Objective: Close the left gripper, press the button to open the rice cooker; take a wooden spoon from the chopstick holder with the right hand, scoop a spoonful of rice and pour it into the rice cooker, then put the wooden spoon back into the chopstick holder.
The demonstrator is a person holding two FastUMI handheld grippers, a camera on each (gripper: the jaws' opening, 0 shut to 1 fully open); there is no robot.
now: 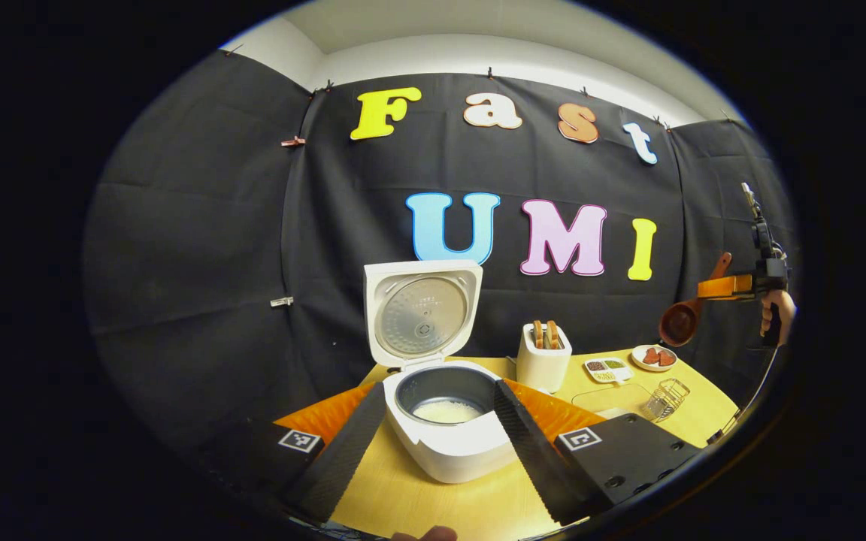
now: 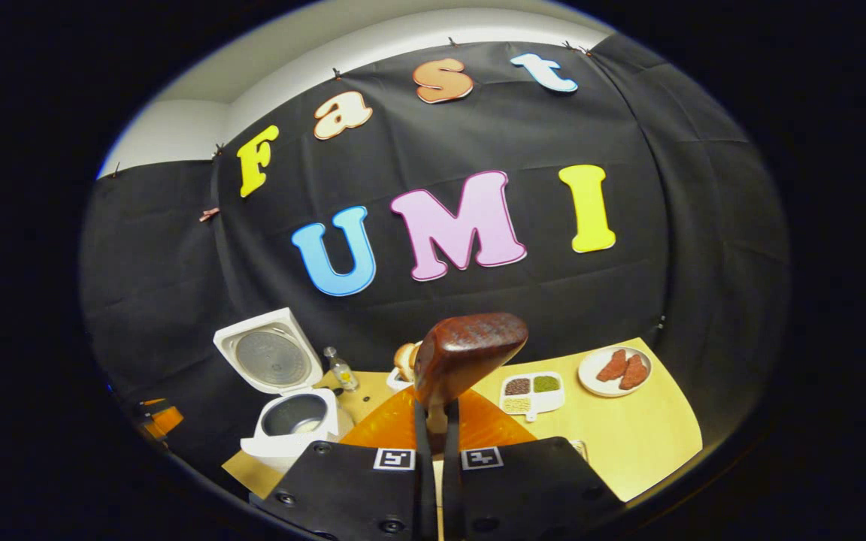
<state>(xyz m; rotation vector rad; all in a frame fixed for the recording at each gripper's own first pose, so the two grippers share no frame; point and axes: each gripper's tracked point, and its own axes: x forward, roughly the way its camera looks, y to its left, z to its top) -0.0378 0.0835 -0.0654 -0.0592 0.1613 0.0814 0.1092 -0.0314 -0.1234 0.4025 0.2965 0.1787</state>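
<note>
While right claw [image 2: 436, 421] grips brown wooden spoon [image 2: 467, 353] | left claw [image 1: 433, 421] wide

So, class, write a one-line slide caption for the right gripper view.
Right tool grips a wooden spoon above the table, rice cooker open beyond.

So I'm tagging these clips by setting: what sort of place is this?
Likely a staged kitchen table in a recording booth: an open rice cooker, a chopstick holder and a plate of food on a wooden table, with black cloth behind.
</note>
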